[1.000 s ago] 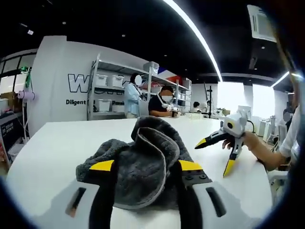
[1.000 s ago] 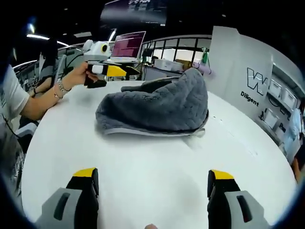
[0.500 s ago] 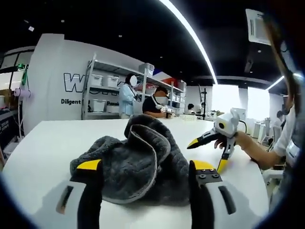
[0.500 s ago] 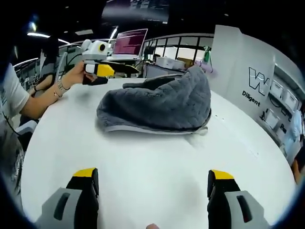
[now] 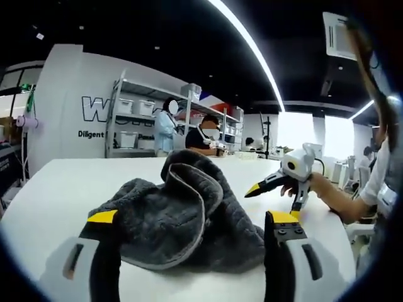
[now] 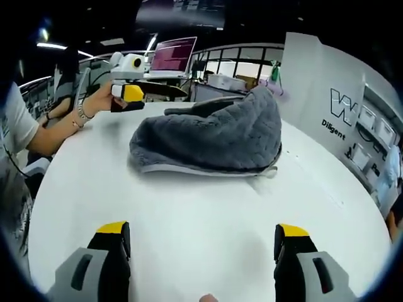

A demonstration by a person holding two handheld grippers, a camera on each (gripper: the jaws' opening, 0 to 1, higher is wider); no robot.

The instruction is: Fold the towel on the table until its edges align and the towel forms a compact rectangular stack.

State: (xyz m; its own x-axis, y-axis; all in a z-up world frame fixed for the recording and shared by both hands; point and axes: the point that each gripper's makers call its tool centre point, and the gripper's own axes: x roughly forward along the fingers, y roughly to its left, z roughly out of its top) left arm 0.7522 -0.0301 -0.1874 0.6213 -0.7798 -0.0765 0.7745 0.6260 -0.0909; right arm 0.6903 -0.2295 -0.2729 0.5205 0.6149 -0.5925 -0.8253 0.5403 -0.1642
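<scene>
A crumpled dark grey towel lies bunched on the white table, with a pale hem curling over its top. My left gripper is open wide just in front of the heap, one jaw on each side of it, gripping nothing. Seen from the right gripper view, the towel is a rounded mound in the middle of the table. My right gripper stands open over bare table, well short of the towel. The right gripper also shows in the left gripper view, to the towel's right. A hand holds the left gripper at the towel's far left.
Two people work at shelving with white bins behind the table. An open laptop stands beyond the towel. A white lettered wall panel rises to the right. The person's arm reaches in from the left.
My left gripper's jaws have spread wider apart around the near side of the towel. The right gripper has stayed open and nearly still.
</scene>
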